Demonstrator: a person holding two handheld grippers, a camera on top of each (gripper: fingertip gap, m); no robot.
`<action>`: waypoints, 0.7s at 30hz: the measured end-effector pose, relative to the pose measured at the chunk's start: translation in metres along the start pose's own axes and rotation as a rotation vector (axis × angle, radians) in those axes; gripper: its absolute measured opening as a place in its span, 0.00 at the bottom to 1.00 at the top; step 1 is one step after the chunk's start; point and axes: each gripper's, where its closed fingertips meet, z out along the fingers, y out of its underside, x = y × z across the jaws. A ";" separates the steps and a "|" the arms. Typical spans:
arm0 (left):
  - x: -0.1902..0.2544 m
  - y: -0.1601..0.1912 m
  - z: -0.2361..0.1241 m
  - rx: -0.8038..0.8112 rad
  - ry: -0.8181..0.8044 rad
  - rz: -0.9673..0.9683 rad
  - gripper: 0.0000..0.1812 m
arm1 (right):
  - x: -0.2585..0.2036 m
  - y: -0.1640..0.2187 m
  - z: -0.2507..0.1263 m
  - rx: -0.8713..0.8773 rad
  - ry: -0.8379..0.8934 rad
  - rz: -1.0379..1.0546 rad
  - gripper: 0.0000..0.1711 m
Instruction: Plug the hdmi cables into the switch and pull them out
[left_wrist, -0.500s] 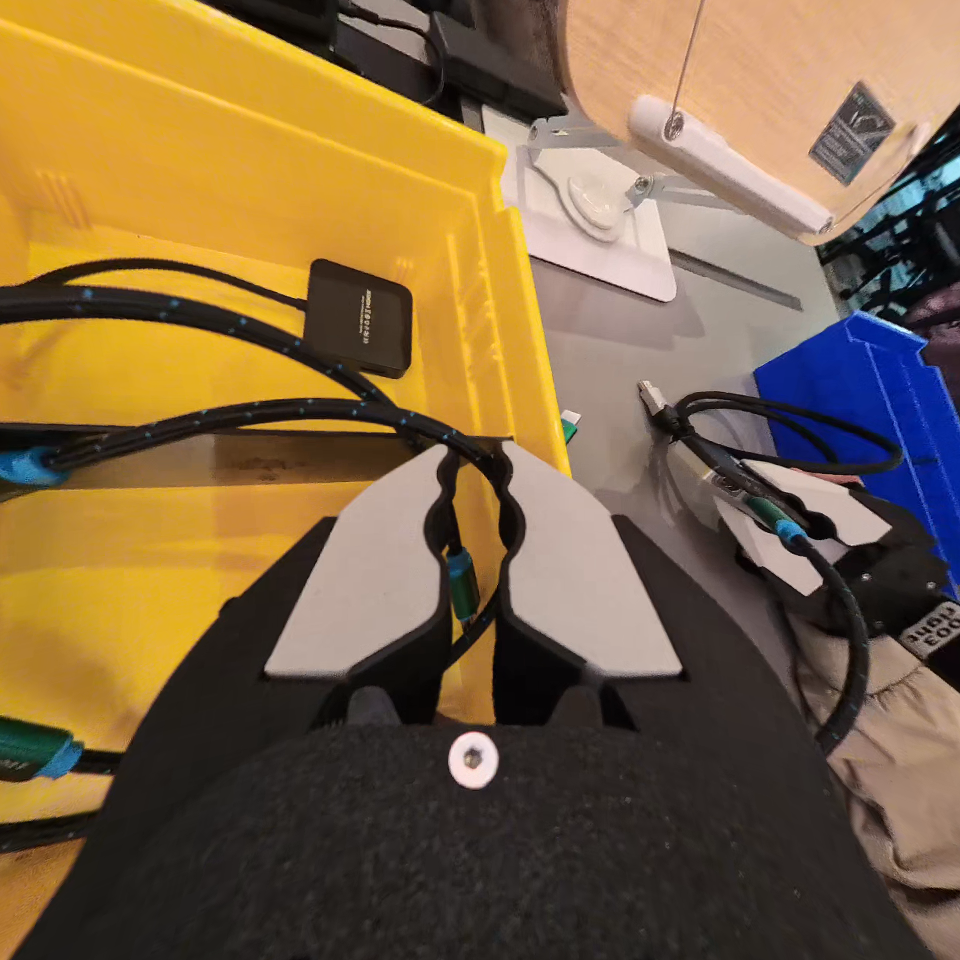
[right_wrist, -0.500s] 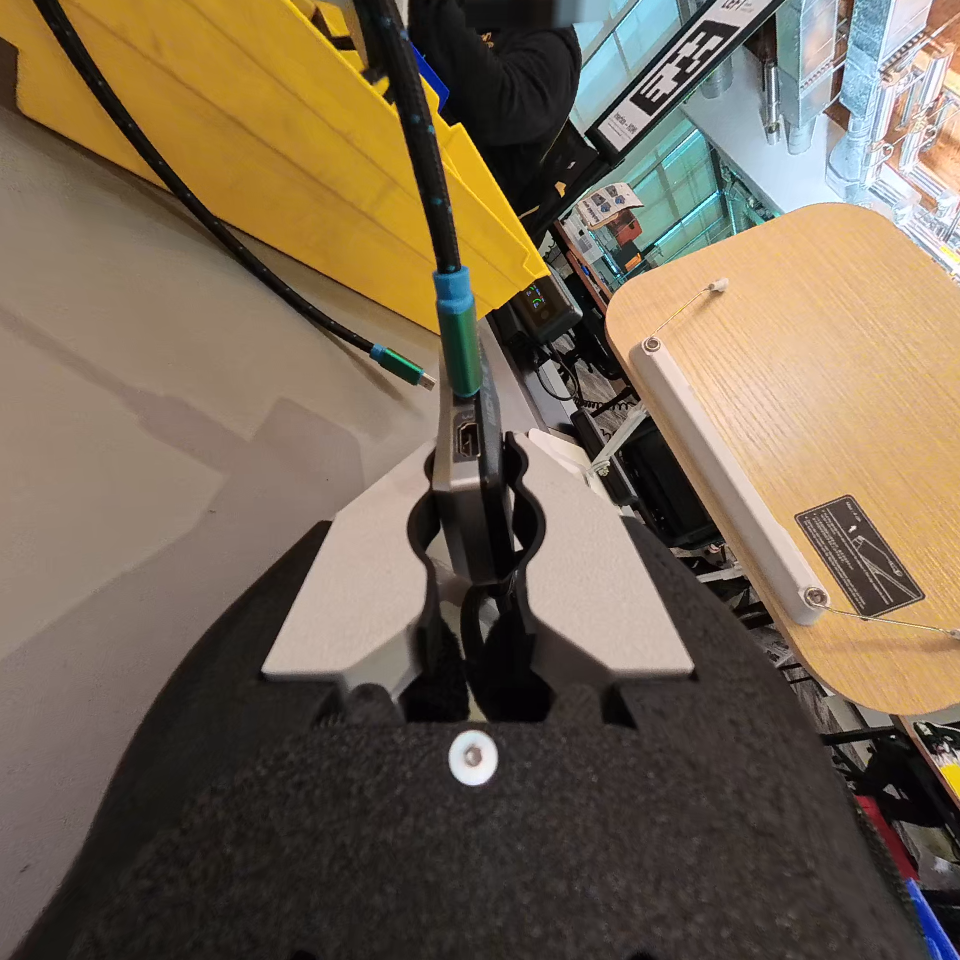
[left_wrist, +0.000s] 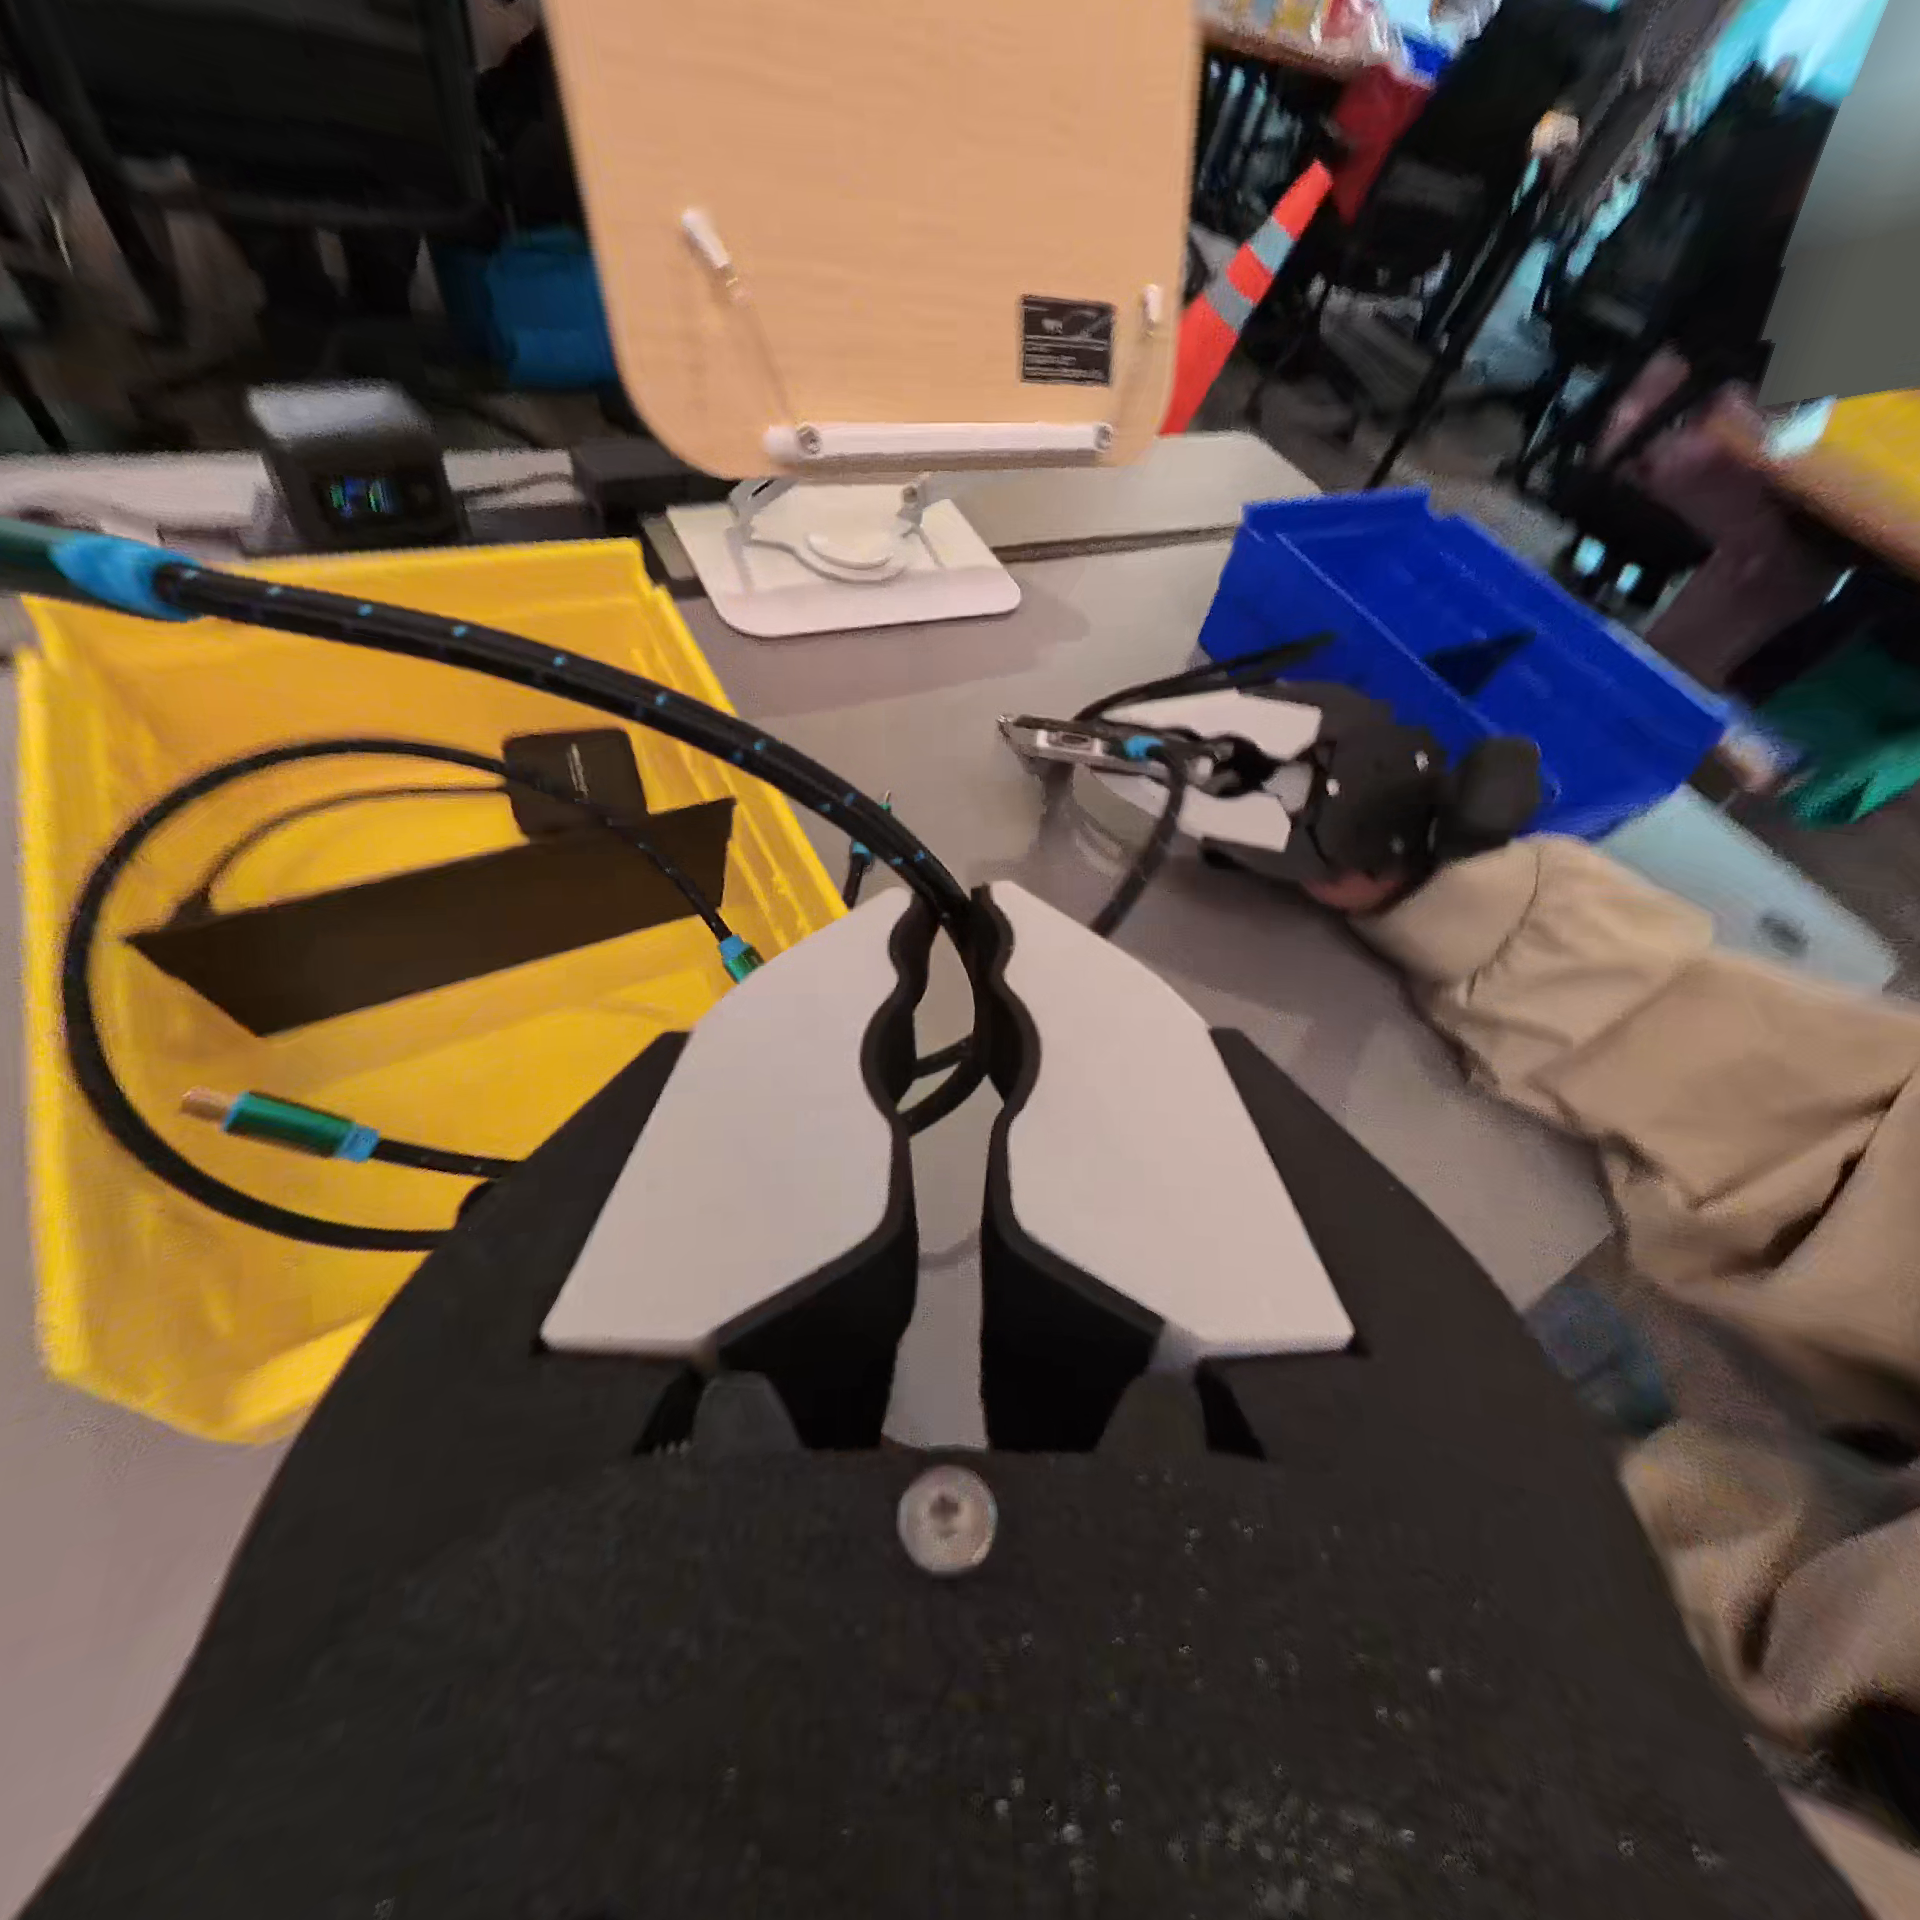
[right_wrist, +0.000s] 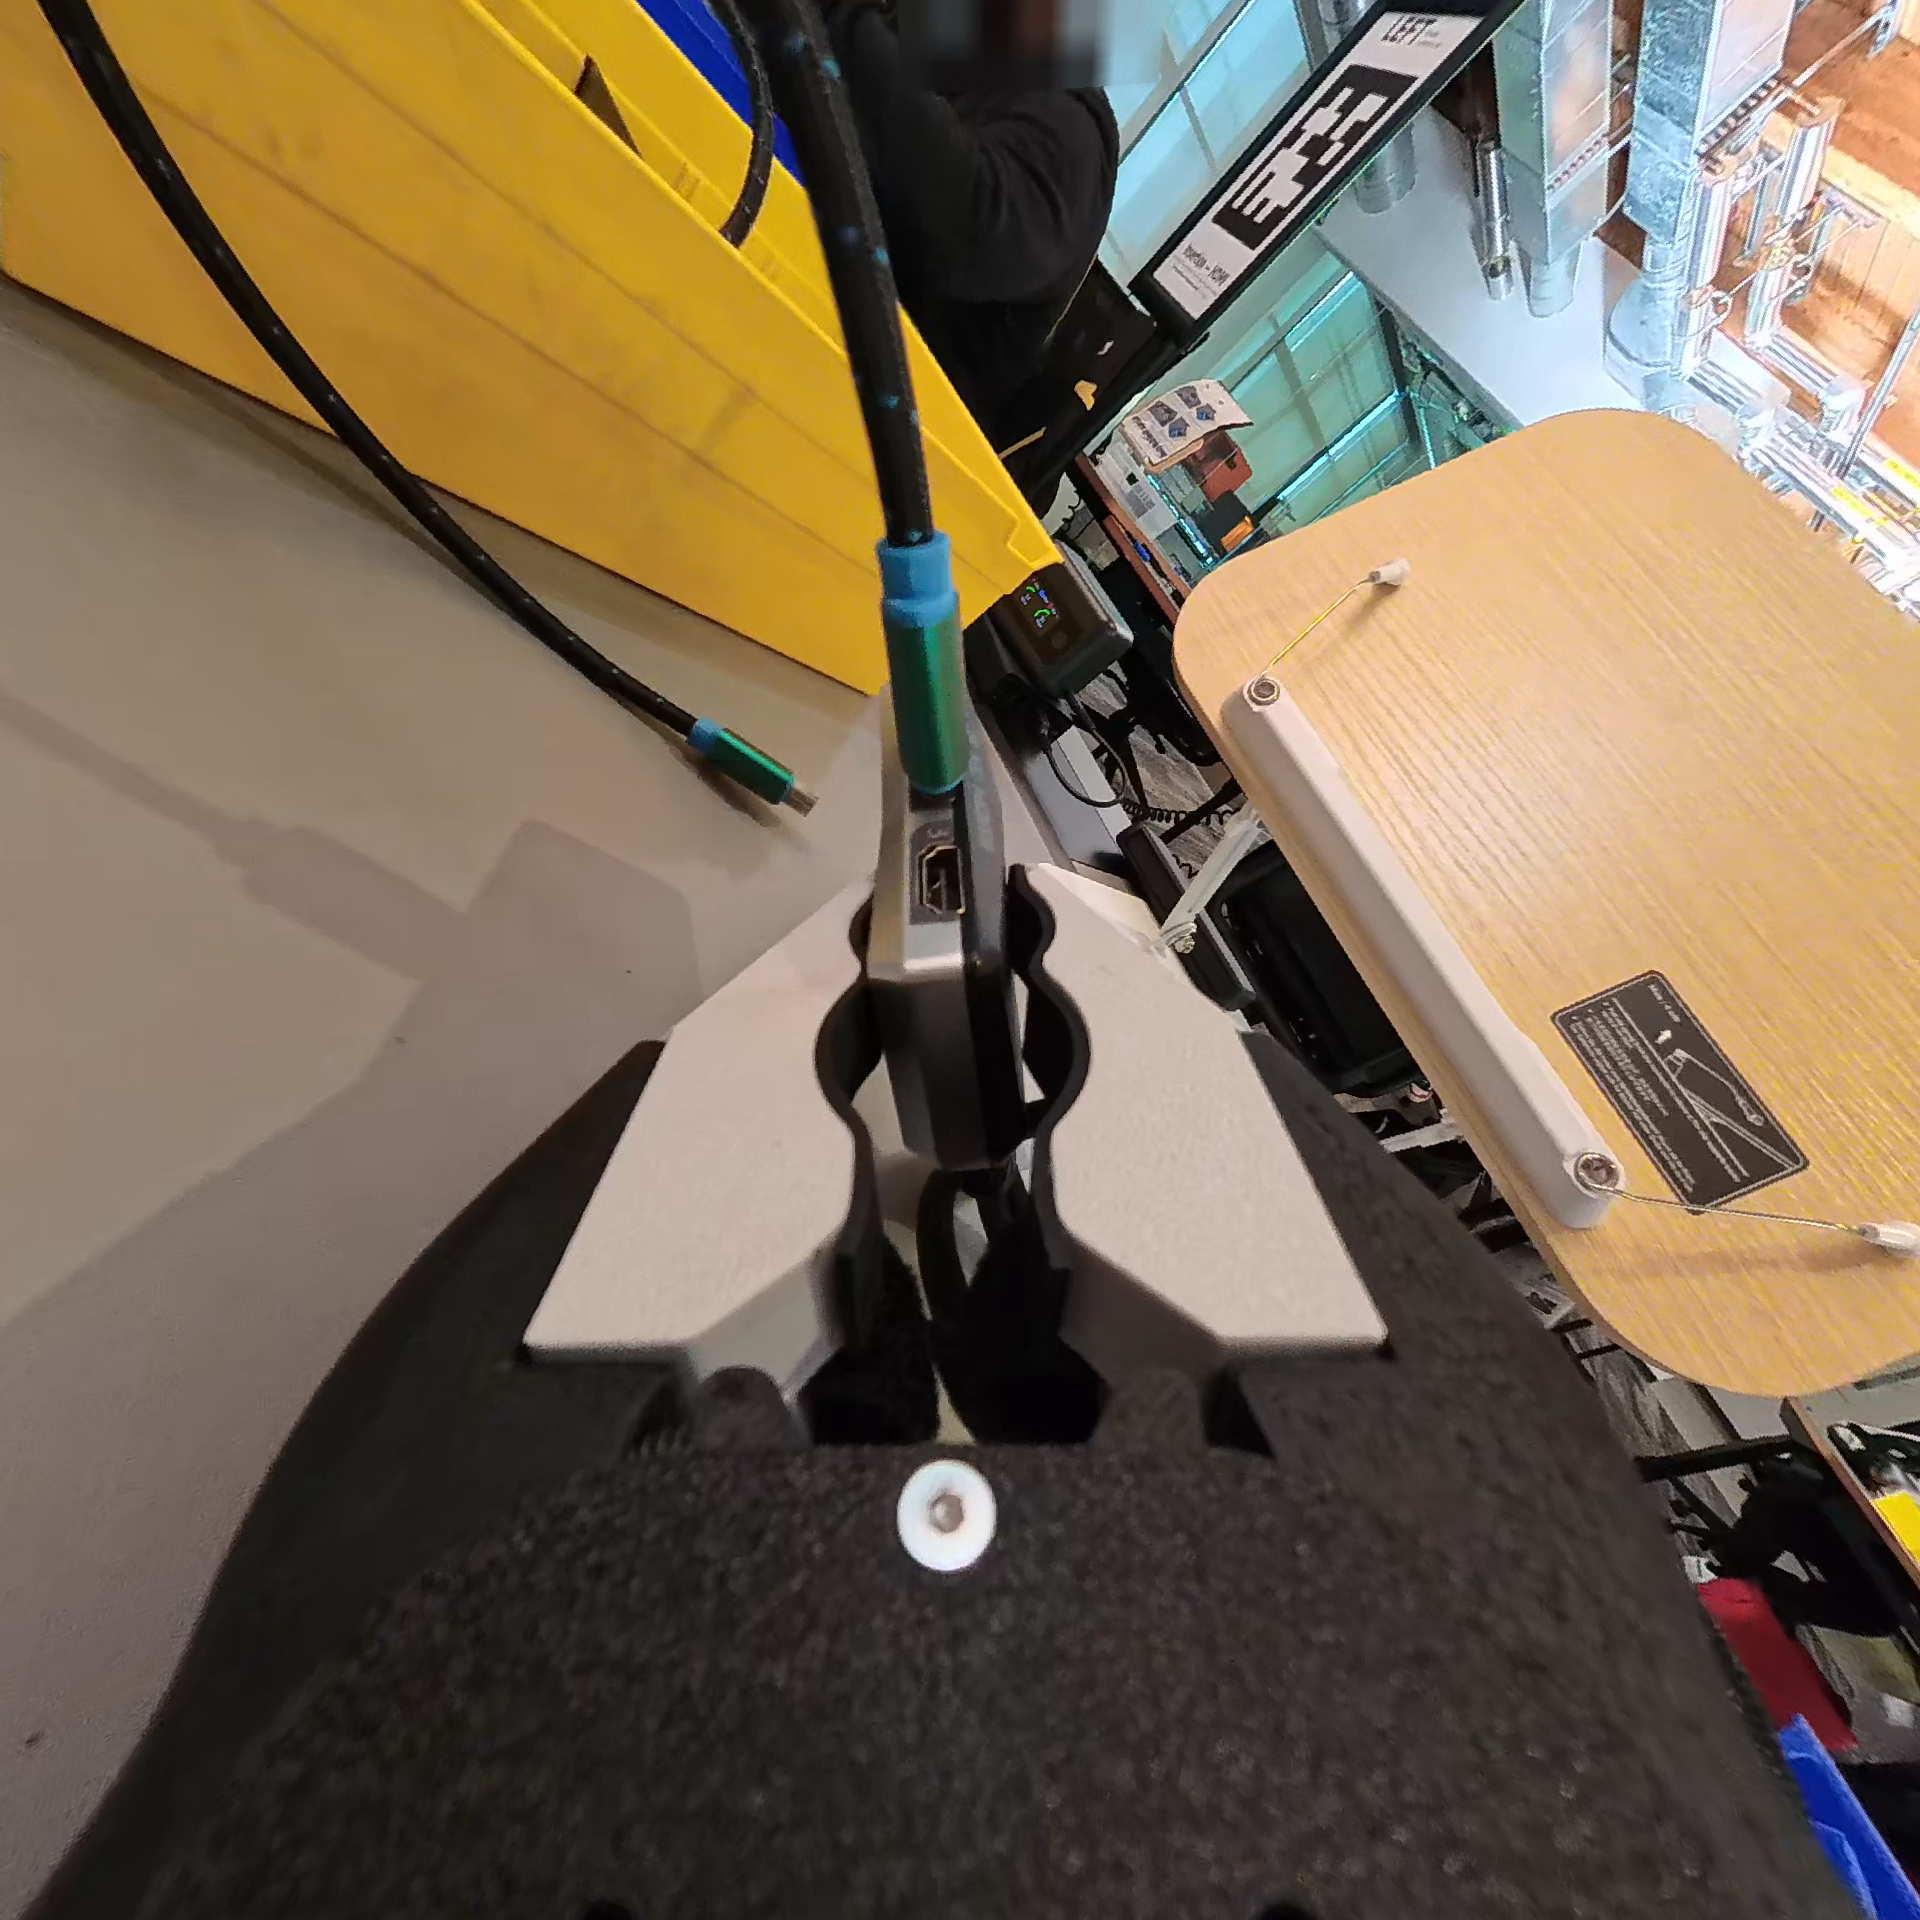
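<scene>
My left gripper (left_wrist: 951, 906) is shut on a black braided HDMI cable (left_wrist: 582, 681) and holds it above the table beside the yellow bin (left_wrist: 343, 613). The cable arcs away left to a green plug with a blue collar (left_wrist: 99, 569). My right gripper (right_wrist: 940, 896) is shut on a slim grey switch (right_wrist: 930, 1023) held on edge. A green HDMI plug (right_wrist: 928, 696) sits in the switch's top port, and the port (right_wrist: 940, 878) below it is empty. In the left wrist view the right gripper (left_wrist: 1195, 764) holds the switch (left_wrist: 1070, 742) low over the table.
The yellow bin holds a black box (left_wrist: 571, 774), looped cables and a loose green plug (left_wrist: 291, 1127). Another loose plug (right_wrist: 753, 771) lies on the grey table by the bin. A blue bin (left_wrist: 1455, 644) stands at the right, a wooden board on a white stand (left_wrist: 883, 229) behind. A beige sleeve (left_wrist: 1662, 1091) lies across the table. The left gripper's tips are roughly 30 centimeters from the right gripper's.
My left gripper has risen out of the yellow bin and drawn back with the cable in its tips. My right gripper still holds the switch with the plug in it.
</scene>
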 end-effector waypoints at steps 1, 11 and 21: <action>0.013 -0.005 -0.010 -0.004 -0.003 0.098 0.04 | 0.000 0.000 0.000 0.000 0.000 0.002 0.12; 0.170 0.087 -0.023 -0.346 0.220 0.992 0.03 | 0.004 0.000 0.000 0.008 0.007 0.033 0.12; 0.167 0.226 0.025 -0.640 0.406 1.056 0.03 | 0.010 -0.002 -0.002 0.040 0.007 0.102 0.12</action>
